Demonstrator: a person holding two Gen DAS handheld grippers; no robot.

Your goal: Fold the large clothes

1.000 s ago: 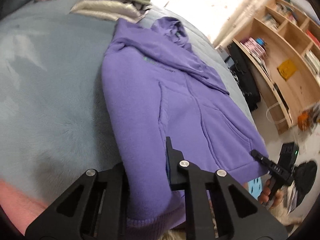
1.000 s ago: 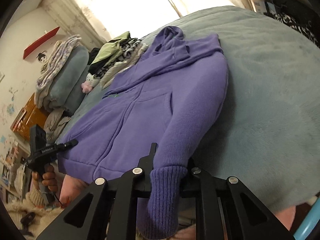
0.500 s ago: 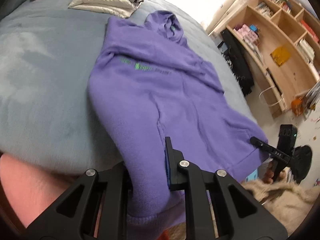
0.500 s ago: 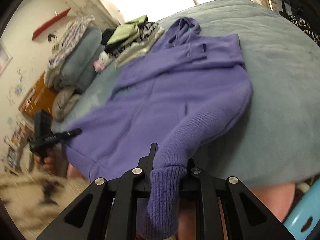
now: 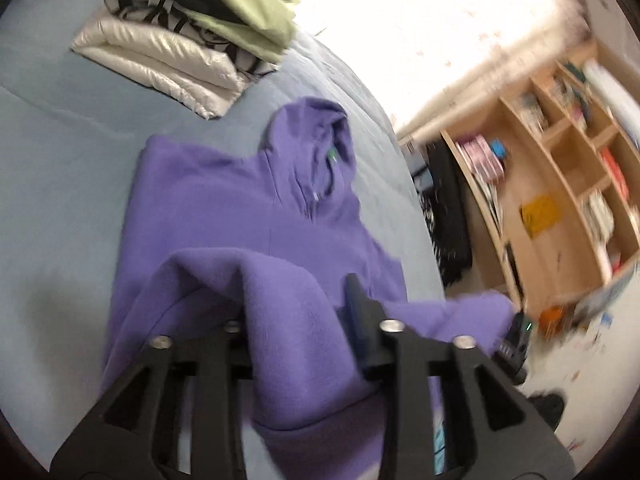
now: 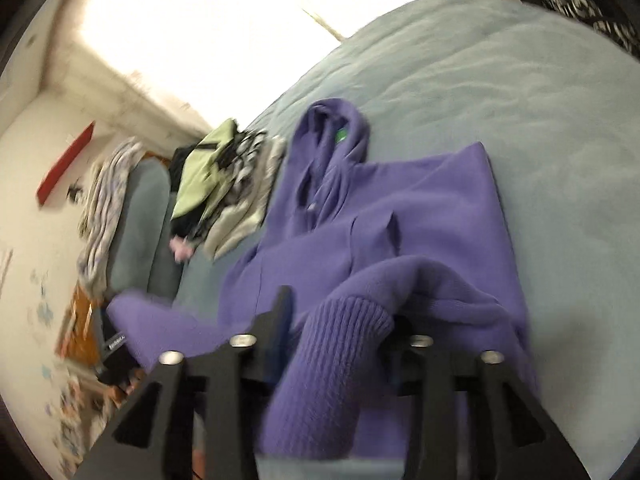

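A purple hoodie (image 5: pixel 224 208) lies on the bed with its hood (image 5: pixel 316 140) at the far end. Its lower half is folded up over the chest. My left gripper (image 5: pixel 292 316) is over that fold. Its jaws are opening, with a thick bunch of purple fabric lying loose between them. My right gripper (image 6: pixel 340 320) is over the hoodie's (image 6: pixel 420 208) other side. Its jaws are also opening, and the ribbed cuff (image 6: pixel 344 332) rests between them with a gap beside the left finger (image 6: pixel 280 312). The views are blurred.
A grey-blue blanket (image 5: pixel 60 160) covers the bed. A stack of folded clothes (image 5: pixel 192 28) sits beyond the hood. A wooden shelf unit (image 5: pixel 560 184) stands off the bed's right side. Pillows and bedding (image 6: pixel 140 216) are piled at the far left in the right wrist view.
Both grippers have swept forward from the bed's near edge towards the hood, carrying the sleeves and lower part up over the chest. Both pairs of jaws have widened from a tight grip.
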